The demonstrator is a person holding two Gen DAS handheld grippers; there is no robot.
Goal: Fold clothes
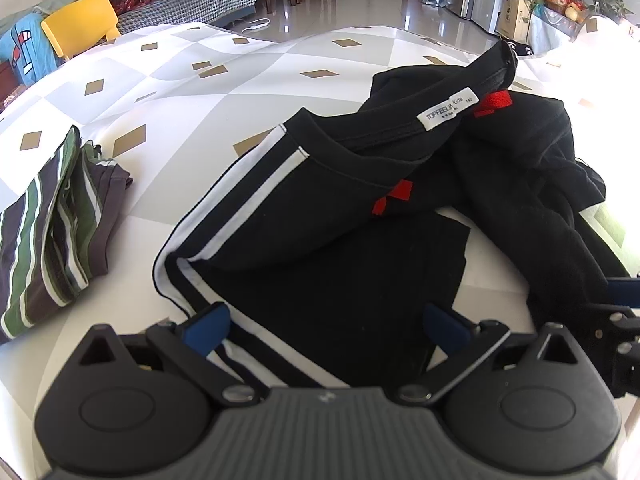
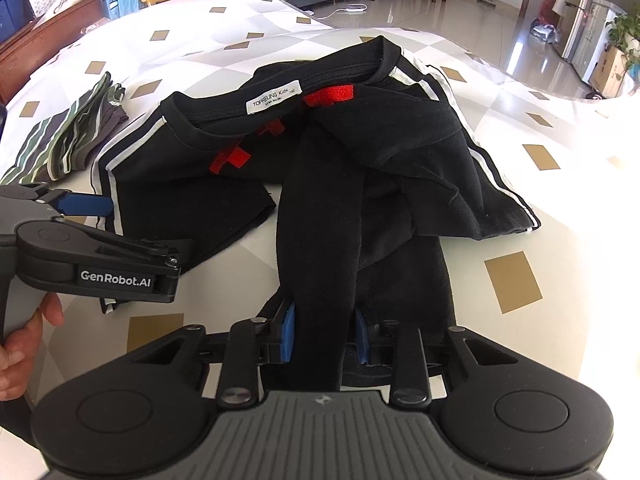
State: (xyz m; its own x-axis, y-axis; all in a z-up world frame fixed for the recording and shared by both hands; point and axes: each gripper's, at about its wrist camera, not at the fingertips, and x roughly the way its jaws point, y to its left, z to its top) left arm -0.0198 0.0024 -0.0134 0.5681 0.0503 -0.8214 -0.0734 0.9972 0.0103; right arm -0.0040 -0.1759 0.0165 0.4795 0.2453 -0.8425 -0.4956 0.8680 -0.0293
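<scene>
Left wrist view: the left gripper (image 1: 326,322) has its jaws spread fully apart and grasps nothing. Between and beyond them a black T-shirt (image 1: 320,248) lies crumpled on the surface (image 1: 240,92), which is covered by a white cloth with grey and tan diamonds. A sleeve with white stripes (image 1: 224,216) runs from the left blue pad (image 1: 208,326) away toward the collar; the collar, with its white label (image 1: 448,109), sits at the far end. A folded striped garment (image 1: 52,232), green, grey and white, lies apart to the left.

Right wrist view: the right gripper (image 2: 325,330) has its jaws clenched on a long bunched fold of the T-shirt (image 2: 320,240); the fabric passes between both blue pads. This fold extends straight away from the jaws toward the collar and label (image 2: 273,97). The T-shirt's long axis runs near to far, collar farthest. The left gripper (image 2: 86,206) stands at the left, over the striped sleeve, held by a hand (image 2: 24,344)
</scene>
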